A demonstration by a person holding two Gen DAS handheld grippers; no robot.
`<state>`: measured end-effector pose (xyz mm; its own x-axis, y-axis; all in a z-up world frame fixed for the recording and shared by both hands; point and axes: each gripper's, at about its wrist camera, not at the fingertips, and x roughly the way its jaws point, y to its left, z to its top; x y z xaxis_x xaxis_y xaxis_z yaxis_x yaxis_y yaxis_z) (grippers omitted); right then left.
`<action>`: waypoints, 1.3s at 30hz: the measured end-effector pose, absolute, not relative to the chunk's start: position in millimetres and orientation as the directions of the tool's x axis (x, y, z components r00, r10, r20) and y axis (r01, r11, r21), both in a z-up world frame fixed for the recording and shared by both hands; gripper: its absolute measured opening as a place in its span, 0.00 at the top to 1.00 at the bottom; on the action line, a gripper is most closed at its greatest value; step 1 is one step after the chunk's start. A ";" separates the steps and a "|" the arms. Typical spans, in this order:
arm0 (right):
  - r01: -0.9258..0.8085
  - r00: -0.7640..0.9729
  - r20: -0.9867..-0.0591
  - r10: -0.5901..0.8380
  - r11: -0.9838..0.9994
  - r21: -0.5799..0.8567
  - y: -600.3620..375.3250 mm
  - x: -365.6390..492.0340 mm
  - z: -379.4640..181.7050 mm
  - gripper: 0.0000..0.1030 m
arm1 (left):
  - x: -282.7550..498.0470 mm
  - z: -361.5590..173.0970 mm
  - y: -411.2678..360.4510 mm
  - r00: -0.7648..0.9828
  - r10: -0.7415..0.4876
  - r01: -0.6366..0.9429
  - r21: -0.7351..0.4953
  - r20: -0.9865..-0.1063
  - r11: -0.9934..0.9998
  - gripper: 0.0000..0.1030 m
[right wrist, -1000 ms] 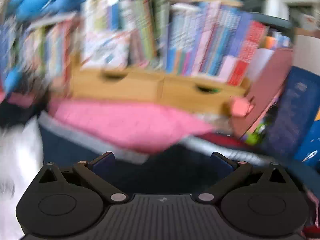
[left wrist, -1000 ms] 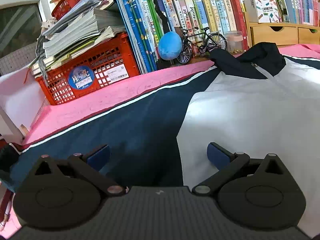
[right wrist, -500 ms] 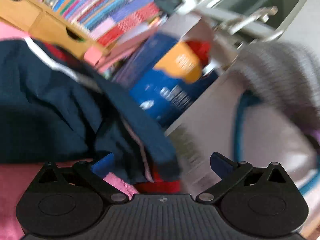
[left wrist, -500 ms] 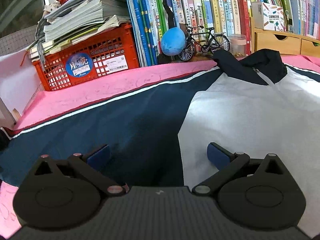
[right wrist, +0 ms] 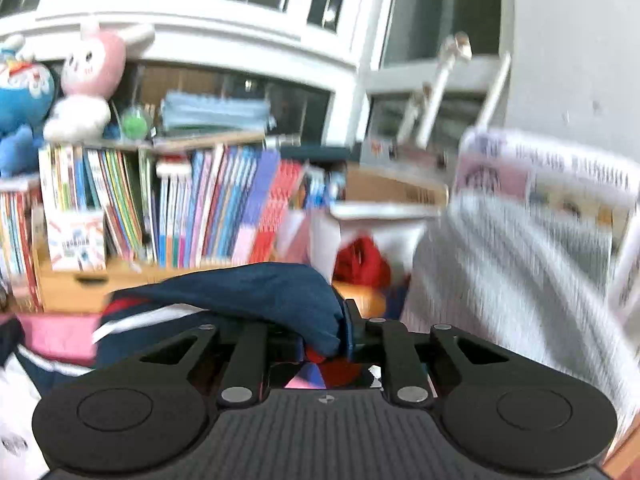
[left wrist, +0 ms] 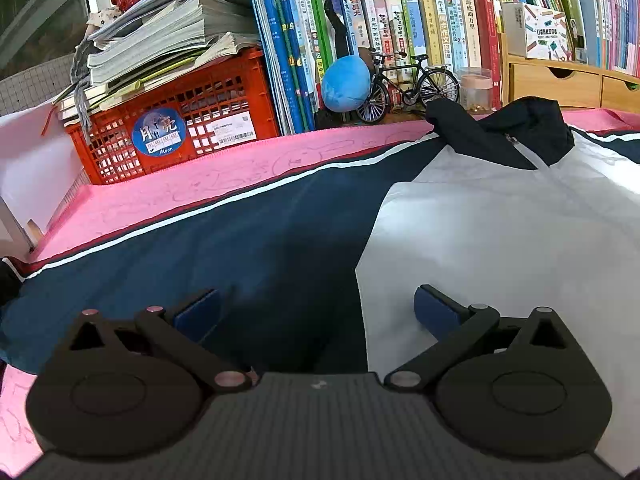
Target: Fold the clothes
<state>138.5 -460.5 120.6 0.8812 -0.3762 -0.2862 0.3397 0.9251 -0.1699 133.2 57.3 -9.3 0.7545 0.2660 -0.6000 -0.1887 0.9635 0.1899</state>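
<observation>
A navy and white jacket [left wrist: 248,248] lies spread on a pink mat [left wrist: 180,188], its dark hood [left wrist: 516,132] bunched toward the back. My left gripper [left wrist: 316,308] hovers low over the seam between the navy sleeve side and the white front, open, with nothing between its blue pads [left wrist: 198,314]. In the right wrist view, my right gripper [right wrist: 340,336] is raised and its jaws are closing, pinched on the end of the jacket's navy sleeve [right wrist: 272,292]. The sleeve drapes off to the left, showing its red and white stripes.
A red crate [left wrist: 180,136] stacked with papers, a row of upright books [left wrist: 420,28], a blue plush ball [left wrist: 346,84], a model bicycle [left wrist: 408,84] and wooden drawers [left wrist: 560,84] line the back. A grey knit cloth [right wrist: 512,272] hangs at the right; plush toys [right wrist: 88,80] sit on the shelf.
My right gripper went from open and low over the jacket's right edge to pinched on the navy sleeve and lifted upward. The left gripper stayed where it was, open.
</observation>
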 end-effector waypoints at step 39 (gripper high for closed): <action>0.339 0.792 -0.514 -0.330 0.937 -0.080 -482.4 123.7 39.1 0.90 | 133.9 -8.7 61.4 0.753 0.242 -0.186 0.156 -0.612 0.970 0.00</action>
